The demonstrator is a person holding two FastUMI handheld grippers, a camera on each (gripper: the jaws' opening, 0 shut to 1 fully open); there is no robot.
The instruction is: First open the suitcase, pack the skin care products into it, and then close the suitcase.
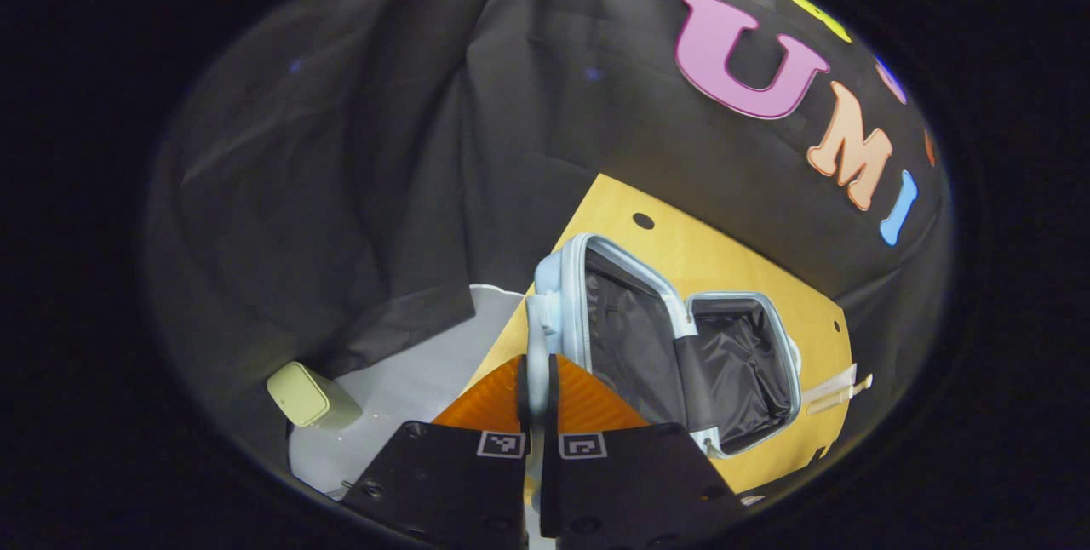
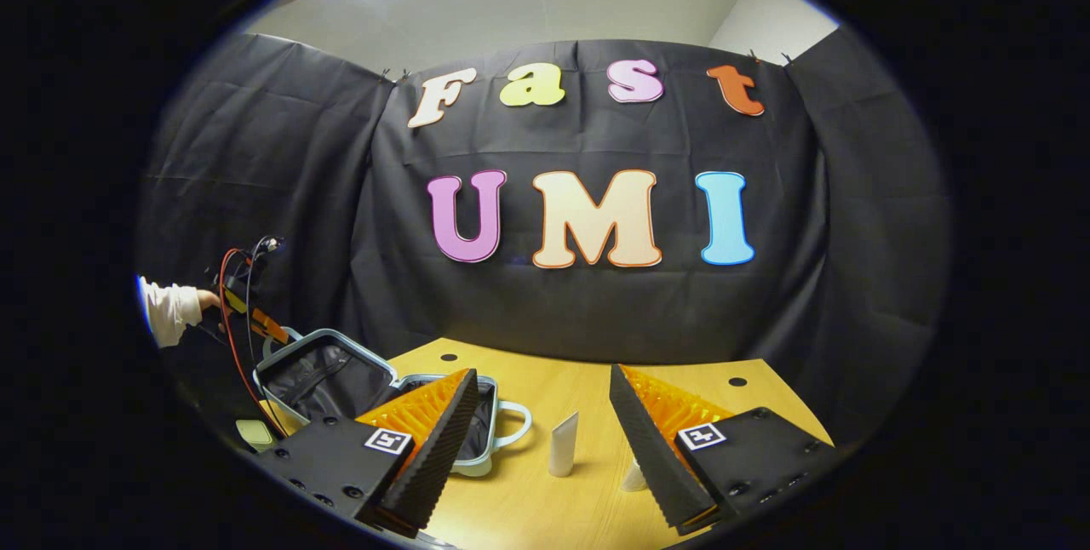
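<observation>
A pale blue suitcase with black lining lies open on the yellow table. My left gripper is shut on the pale handle at the lid's edge and holds the lid up. In the right gripper view the open suitcase is at the left, with the left gripper and a white-sleeved hand at its raised lid. My right gripper is open above the table. A white tube stands between its fingers, farther off. A second small white product peeks from behind the right finger.
A pale green box sits on the grey floor beside the table; it also shows low at the left as the green box. Black cloth closes the booth behind the table. The suitcase's front handle points toward the tube.
</observation>
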